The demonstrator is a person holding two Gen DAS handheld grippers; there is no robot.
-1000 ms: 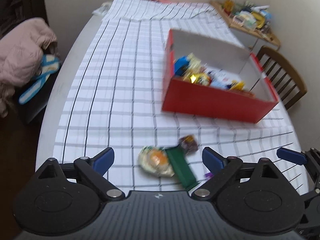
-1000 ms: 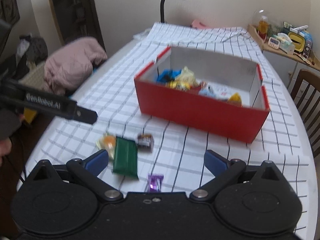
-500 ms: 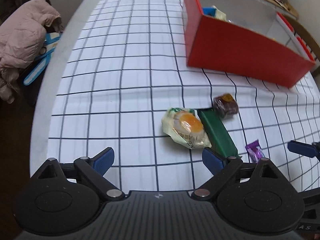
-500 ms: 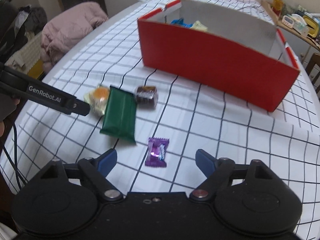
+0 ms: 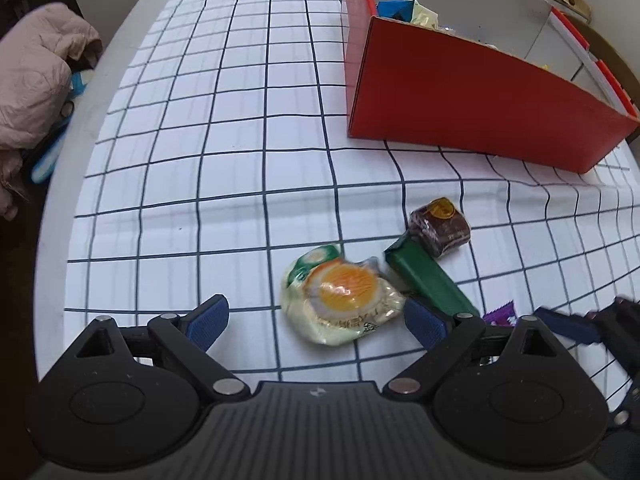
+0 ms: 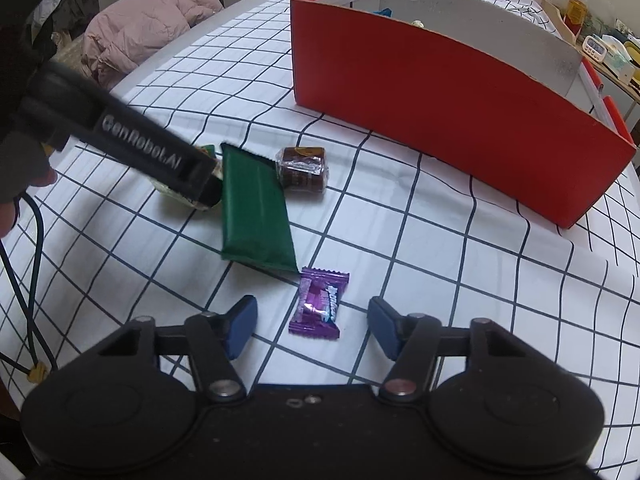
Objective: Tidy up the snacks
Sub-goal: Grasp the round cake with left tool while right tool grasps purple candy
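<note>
A red box [image 5: 472, 92] [image 6: 440, 92] with several snacks inside stands on the checked cloth. In front of it lie a pale packet with an orange picture [image 5: 340, 300], a green bar [image 5: 430, 282] [image 6: 254, 208], a brown wrapped sweet [image 5: 440, 226] [image 6: 302, 174] and a purple candy [image 6: 318, 304] [image 5: 500, 316]. My left gripper [image 5: 316, 322] is open, low over the table, with the pale packet between its fingers. My right gripper [image 6: 312, 326] is open, with the purple candy between its fingers.
A pink jacket [image 5: 36, 80] [image 6: 144, 24] lies on a seat left of the table. A shelf with small items [image 6: 604, 40] stands at the back right. The left gripper's finger [image 6: 120, 136] hides most of the pale packet in the right wrist view.
Both grippers have dropped lower and moved forward. The pale packet now sits between the left fingers, the purple candy between the right fingers. Both stay open.
</note>
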